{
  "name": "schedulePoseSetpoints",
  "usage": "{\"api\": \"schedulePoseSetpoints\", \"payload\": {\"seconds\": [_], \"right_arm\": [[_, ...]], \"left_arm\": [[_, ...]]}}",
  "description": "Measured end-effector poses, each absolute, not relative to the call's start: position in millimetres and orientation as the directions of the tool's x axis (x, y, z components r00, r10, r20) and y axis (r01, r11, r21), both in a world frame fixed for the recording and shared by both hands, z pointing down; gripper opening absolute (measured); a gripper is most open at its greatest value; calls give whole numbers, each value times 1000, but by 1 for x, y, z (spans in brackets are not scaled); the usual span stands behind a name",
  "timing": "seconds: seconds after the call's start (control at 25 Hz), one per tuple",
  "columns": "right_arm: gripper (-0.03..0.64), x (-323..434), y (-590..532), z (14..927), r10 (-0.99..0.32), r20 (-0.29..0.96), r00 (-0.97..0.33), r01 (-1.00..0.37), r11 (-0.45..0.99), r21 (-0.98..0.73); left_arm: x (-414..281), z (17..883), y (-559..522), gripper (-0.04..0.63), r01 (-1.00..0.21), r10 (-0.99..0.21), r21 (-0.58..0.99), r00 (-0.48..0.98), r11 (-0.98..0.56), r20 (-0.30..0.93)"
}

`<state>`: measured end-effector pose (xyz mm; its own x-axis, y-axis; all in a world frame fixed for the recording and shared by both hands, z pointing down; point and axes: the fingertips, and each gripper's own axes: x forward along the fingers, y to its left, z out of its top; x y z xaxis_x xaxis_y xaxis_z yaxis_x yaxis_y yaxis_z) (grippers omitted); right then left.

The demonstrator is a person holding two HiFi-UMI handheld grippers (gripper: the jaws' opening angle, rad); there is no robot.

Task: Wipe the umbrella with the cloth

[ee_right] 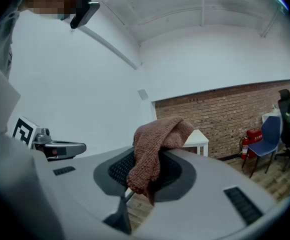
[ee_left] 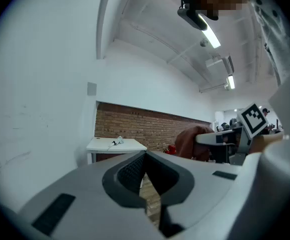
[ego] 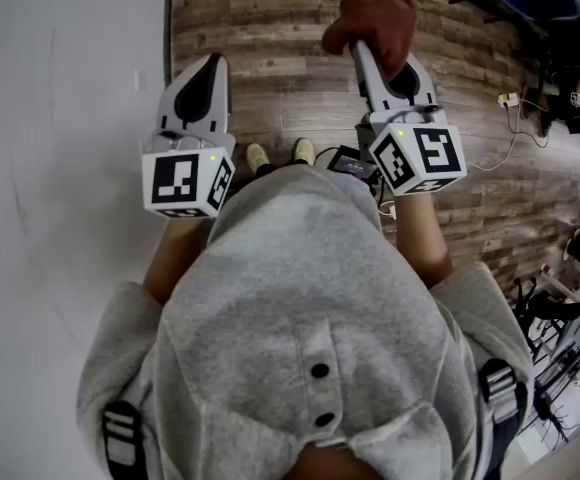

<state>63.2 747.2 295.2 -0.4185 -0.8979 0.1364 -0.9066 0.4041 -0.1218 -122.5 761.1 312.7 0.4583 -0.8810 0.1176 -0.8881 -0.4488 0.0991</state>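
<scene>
- While your right gripper [ego: 363, 56] pinches the brown cloth [ego: 374, 20] by one fold only, with the rest bunched above and over the jaws, a quick swing may shake it loose onto the wooden floor [ego: 270, 28].
- Your left gripper [ego: 208, 66] is closed on nothing, its jaws pressed together. If you need it to steady the umbrella, it has to spread first, and a late opening may knock the thing instead of catching it.
- No view shows the umbrella. Both grippers point nearly level across the room, past a white wall [ego: 60, 118] toward a brick wall [ee_right: 225, 111]. You risk searching with the cloth dangling, which may loosen the hold.
- Cloth hanging before the right gripper's camera hides what lies straight ahead, so you may misjudge first contact.
- Loose cables [ego: 500, 148] lie on the floor at your right, and a step that way may snag a foot.
</scene>
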Motion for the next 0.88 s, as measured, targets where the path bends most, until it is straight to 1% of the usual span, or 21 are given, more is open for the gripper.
{"api": "schedulePoseSetpoints", "payload": {"seconds": [0.2, 0.32, 0.64, 0.88], "right_arm": [[91, 53, 752, 295, -901, 145, -409, -912, 396, -112], [92, 47, 754, 290, -908, 135, -396, -916, 379, -135], [92, 11, 755, 283, -914, 123, -387, -919, 373, -128], [92, -14, 766, 280, -906, 116, -408, -911, 396, -118]], "left_arm": [[-138, 316, 763, 15, -892, -884, 98, 451, -441, 124], [-150, 313, 765, 15, -893, -885, 95, 449, -440, 121], [-191, 310, 767, 15, -893, -889, 102, 448, -439, 96], [-210, 307, 777, 15, -894, -893, 97, 445, -438, 71]]}}
